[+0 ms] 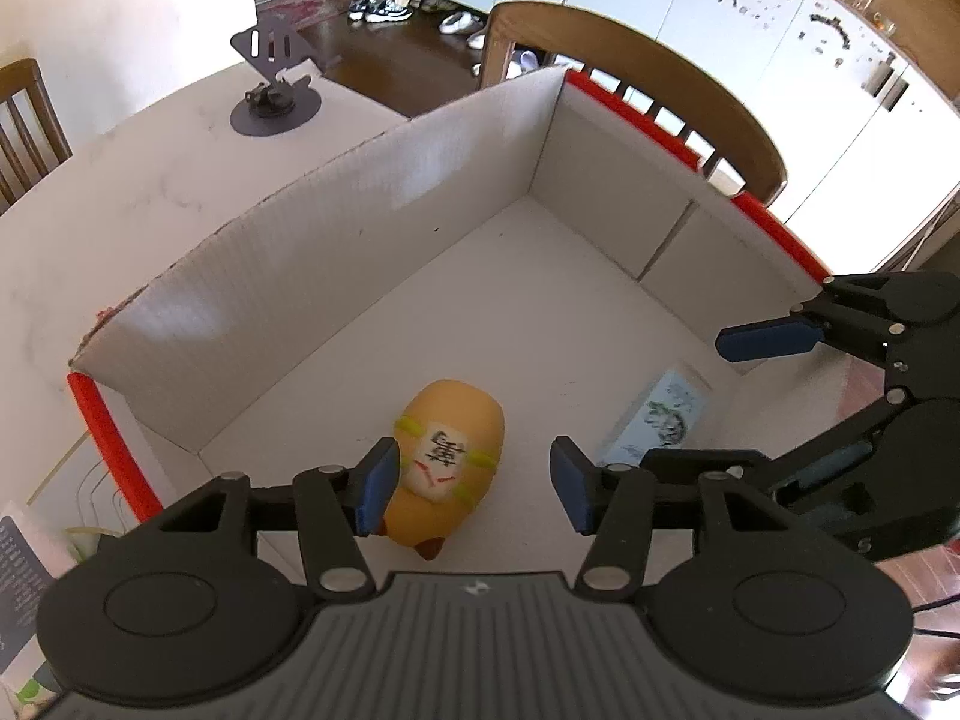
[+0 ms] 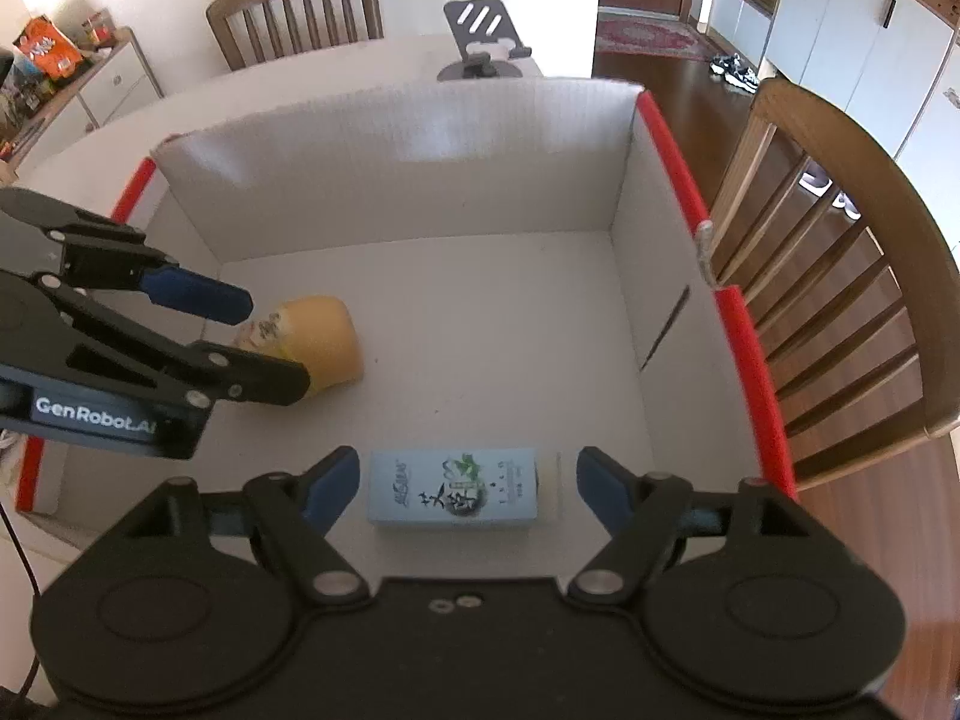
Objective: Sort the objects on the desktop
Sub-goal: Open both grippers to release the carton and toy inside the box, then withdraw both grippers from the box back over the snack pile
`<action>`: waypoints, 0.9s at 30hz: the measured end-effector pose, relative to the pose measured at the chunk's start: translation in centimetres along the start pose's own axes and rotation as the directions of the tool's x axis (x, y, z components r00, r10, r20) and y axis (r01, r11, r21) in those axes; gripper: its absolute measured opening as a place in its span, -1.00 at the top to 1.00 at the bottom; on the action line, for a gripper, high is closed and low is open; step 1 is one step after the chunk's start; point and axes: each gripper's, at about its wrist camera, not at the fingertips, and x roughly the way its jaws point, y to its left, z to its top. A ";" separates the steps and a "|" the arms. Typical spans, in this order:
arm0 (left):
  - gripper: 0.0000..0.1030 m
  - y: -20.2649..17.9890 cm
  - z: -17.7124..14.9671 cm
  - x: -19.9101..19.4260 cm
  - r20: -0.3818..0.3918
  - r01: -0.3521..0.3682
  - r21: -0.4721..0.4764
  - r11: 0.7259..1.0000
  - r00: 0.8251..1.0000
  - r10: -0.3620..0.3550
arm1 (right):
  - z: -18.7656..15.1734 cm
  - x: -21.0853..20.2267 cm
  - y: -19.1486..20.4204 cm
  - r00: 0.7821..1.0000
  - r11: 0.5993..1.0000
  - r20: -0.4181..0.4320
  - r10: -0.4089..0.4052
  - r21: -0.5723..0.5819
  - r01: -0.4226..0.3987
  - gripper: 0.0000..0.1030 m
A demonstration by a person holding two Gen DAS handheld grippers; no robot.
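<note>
A white cardboard box with red edges (image 1: 336, 252) (image 2: 420, 162) stands on the table. Inside it lie an orange figurine toy (image 1: 450, 456) (image 2: 324, 336) and a light blue carton with ink drawing (image 2: 453, 486) (image 1: 660, 420). My left gripper (image 1: 474, 489) is open above the box floor, its left finger beside the toy; it also shows in the right wrist view (image 2: 240, 336). My right gripper (image 2: 468, 489) is open with its fingers either side of the blue carton, apart from it; it also shows in the left wrist view (image 1: 720, 402).
A black phone stand (image 1: 273, 84) (image 2: 483, 39) sits on the white table beyond the box. Wooden chairs (image 2: 840, 276) (image 2: 294, 6) stand around the table. Papers (image 1: 36, 558) lie left of the box.
</note>
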 end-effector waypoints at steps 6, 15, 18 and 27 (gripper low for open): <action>-0.09 -0.6 -0.4 -1.9 0.048 0.024 0.005 1.000 0.999 -0.024 | -0.8 -1.6 0.4 0.999 1.000 0.039 0.021 0.013 -0.021 -0.59; -0.09 -1.2 -2.1 -4.8 0.116 0.035 -0.005 0.999 0.993 -0.034 | -1.5 -3.7 0.9 0.995 0.999 0.097 0.028 0.027 -0.031 -0.59; -0.09 -1.1 -2.9 -6.0 0.141 0.032 -0.017 0.999 0.990 -0.029 | -1.9 -4.5 1.2 0.994 0.999 0.107 0.031 0.029 -0.034 -0.59; -0.09 -0.3 -6.0 -9.3 0.191 0.030 -0.050 0.998 0.981 -0.020 | -2.6 -7.0 3.5 0.989 0.999 0.146 0.035 0.024 -0.039 -0.59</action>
